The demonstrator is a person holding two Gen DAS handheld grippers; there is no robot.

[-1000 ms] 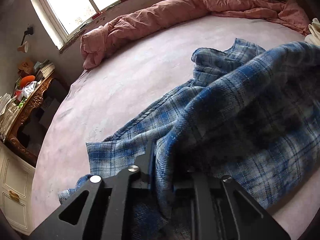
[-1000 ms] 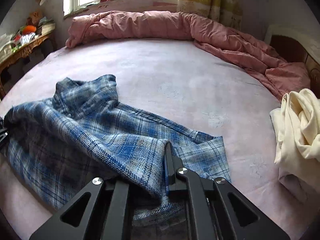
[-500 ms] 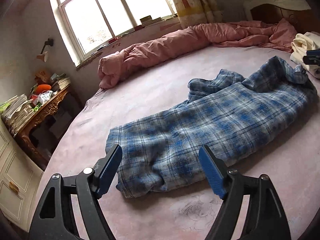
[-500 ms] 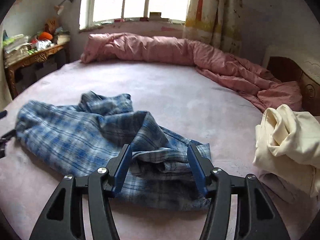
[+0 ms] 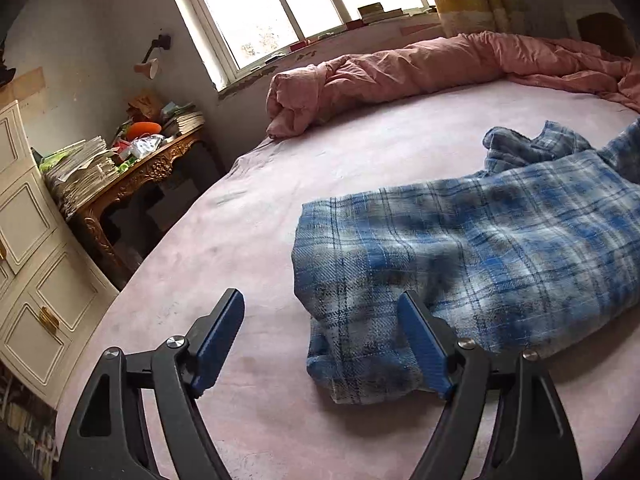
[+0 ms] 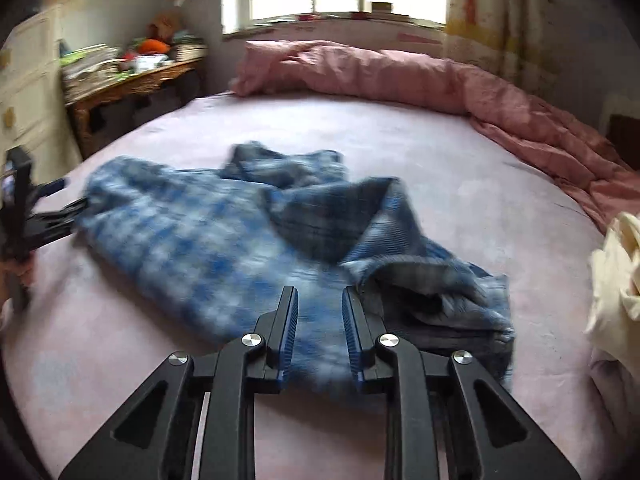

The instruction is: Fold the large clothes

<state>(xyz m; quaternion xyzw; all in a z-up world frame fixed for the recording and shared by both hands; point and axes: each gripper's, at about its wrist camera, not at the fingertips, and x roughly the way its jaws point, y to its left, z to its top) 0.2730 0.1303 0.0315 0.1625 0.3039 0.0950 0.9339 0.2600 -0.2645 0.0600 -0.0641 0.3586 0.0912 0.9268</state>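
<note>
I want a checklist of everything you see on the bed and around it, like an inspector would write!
Surface: pink bed sheet, bare in front of both grippers.
Job's things: blue plaid shirt lying rumpled and partly folded on the sheet, held by neither gripper.
Clutter: cream garment bunched at the bed's right edge; pink duvet rolled along the far side.
Grippers: left gripper open wide at the shirt's corner; right gripper jaws narrowly apart, have just been closing, no cloth pinched between them.
Cables: nothing seen.
Surroundings: window, curtain, carved wooden table piled with papers, cream cabinet.
</note>
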